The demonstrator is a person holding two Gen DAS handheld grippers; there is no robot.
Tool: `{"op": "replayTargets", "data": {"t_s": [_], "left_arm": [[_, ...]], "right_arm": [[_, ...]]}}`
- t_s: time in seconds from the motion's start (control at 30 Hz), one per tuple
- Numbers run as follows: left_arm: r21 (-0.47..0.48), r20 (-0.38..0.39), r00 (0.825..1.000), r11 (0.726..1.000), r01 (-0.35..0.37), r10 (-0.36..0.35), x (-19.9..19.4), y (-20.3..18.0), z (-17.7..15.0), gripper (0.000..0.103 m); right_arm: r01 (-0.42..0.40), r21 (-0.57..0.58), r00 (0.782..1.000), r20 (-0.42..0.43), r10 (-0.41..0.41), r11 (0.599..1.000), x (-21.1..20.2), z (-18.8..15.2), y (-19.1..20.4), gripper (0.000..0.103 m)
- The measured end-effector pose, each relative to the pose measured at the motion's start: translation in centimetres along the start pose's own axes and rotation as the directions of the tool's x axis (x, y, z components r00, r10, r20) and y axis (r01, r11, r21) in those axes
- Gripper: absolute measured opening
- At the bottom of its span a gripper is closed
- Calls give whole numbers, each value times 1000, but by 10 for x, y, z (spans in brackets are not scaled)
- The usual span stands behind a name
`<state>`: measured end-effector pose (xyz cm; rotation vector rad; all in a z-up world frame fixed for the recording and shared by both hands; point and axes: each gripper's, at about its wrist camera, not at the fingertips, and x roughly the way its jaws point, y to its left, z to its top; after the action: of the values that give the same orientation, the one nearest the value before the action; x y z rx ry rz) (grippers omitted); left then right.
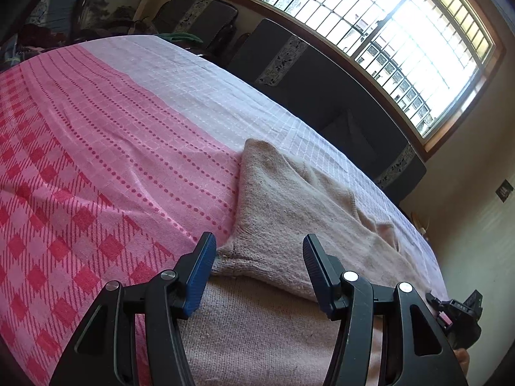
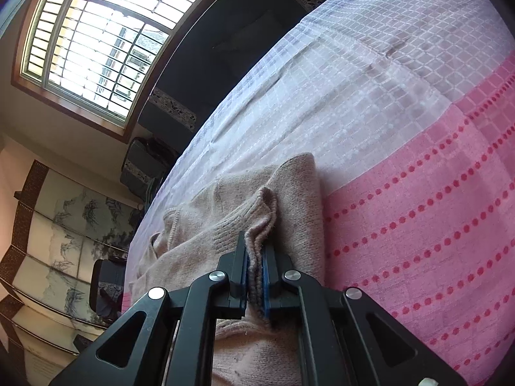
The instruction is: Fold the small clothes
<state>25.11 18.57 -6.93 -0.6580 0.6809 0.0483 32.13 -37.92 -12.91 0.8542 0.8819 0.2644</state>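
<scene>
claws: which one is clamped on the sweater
The right claw: its pads are pressed together on a bunched ribbed edge of the beige sweater. The left claw stands open above the sweater, gripping nothing.

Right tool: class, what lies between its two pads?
A bunched ribbed cuff of the beige knit sweater is clamped between them, seen in the right wrist view.
</scene>
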Motion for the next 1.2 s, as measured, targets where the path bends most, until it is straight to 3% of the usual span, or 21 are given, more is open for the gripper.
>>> {"op": "replayTargets", "data": {"t_s": [0.1,0.17,0.23,0.3,0.37,0.5,0.6,0.73,0.9,1.2], "left_arm": [[-9,-1,1000,1000,14,-14,-1,3,1,57],[21,-14,1000,1000,14,-13,-4,-1,1,57],[95,-52,998,995,27,-23,-18,-12,-3,57],[155,-63,993,982,109,-100,-47,-21,-11,57],[231,-82,990,964,131,-115,-73,-27,-22,57],[307,-139,984,940,148,-110,-113,-22,-47,57],[354,-116,992,930,94,-56,-138,-12,-68,57],[393,-58,998,919,4,21,-161,9,-90,57],[431,-23,993,898,-92,113,-171,26,-110,57],[554,25,976,810,-194,217,-171,9,-134,61]], "right_arm": [[25,13,996,80,-26,1000,-37,-12,-2,20],[-24,-23,993,111,27,999,-70,-29,3,24],[-43,-93,993,102,52,995,-107,-53,9,30],[-58,-200,995,67,73,978,-142,-83,14,46],[-23,-303,999,33,35,953,-170,-116,15,57],[58,-409,998,-7,-66,911,-205,-178,-1,57],[90,-424,994,-23,-111,901,-214,-211,-15,57],[58,-442,996,-30,-79,895,-221,-233,-26,57],[-12,-438,998,-65,-18,899,-220,-243,-28,57],[-80,-435,995,-87,46,897,-215,-252,-24,58]]}}
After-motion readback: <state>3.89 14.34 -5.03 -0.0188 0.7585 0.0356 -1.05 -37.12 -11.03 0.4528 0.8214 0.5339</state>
